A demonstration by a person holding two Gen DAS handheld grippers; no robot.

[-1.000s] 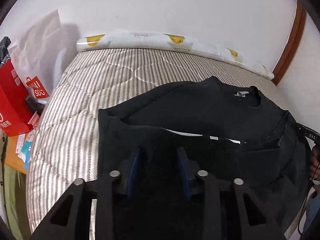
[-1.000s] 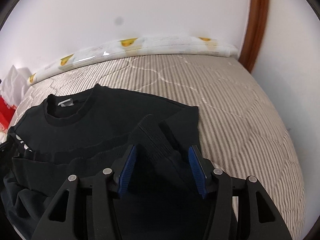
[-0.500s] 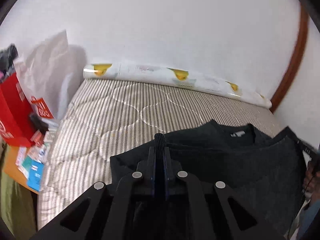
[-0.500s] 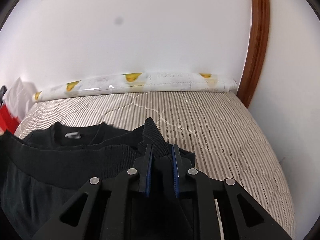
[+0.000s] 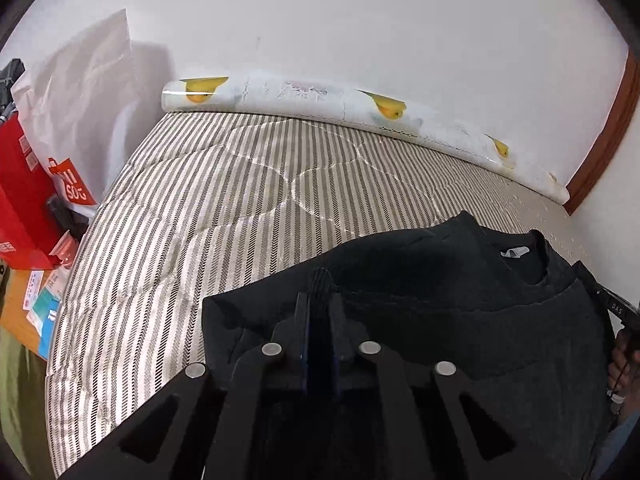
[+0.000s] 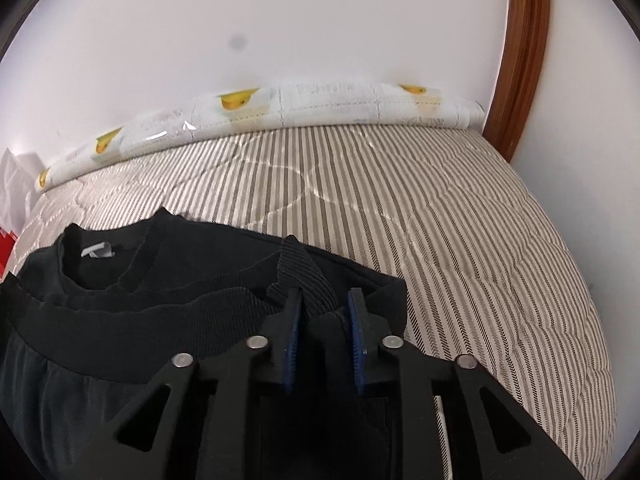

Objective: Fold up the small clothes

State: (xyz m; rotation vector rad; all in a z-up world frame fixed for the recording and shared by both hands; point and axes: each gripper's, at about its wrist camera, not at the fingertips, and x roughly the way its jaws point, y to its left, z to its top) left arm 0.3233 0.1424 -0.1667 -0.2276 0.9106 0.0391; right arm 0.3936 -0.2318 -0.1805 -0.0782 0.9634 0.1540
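A black sweater [image 5: 460, 292] lies on the striped mattress, its collar and white label [image 5: 516, 252] toward the wall. My left gripper [image 5: 320, 300] is shut on a ribbed fold of the sweater's edge, which sticks up above the fingertips. In the right wrist view the sweater [image 6: 180, 280] has its ribbed hem band [image 6: 120, 320] drawn up close under the collar. The jaws of my right gripper [image 6: 325, 300] are opening; a ribbed corner of the sweater stands between the blue pads [image 6: 356, 320], whose inner faces show.
The striped mattress [image 5: 240, 208] stretches bare to a rolled mat with yellow prints [image 5: 320, 100] along the white wall. A red bag [image 5: 20, 200] and a white bag [image 5: 80, 100] stand off its left side. A brown door frame [image 6: 524, 60] is on the right.
Both grippers went from open over the sweater's lower edge to closed on it and carried it toward the collar. The right jaws have since parted again.
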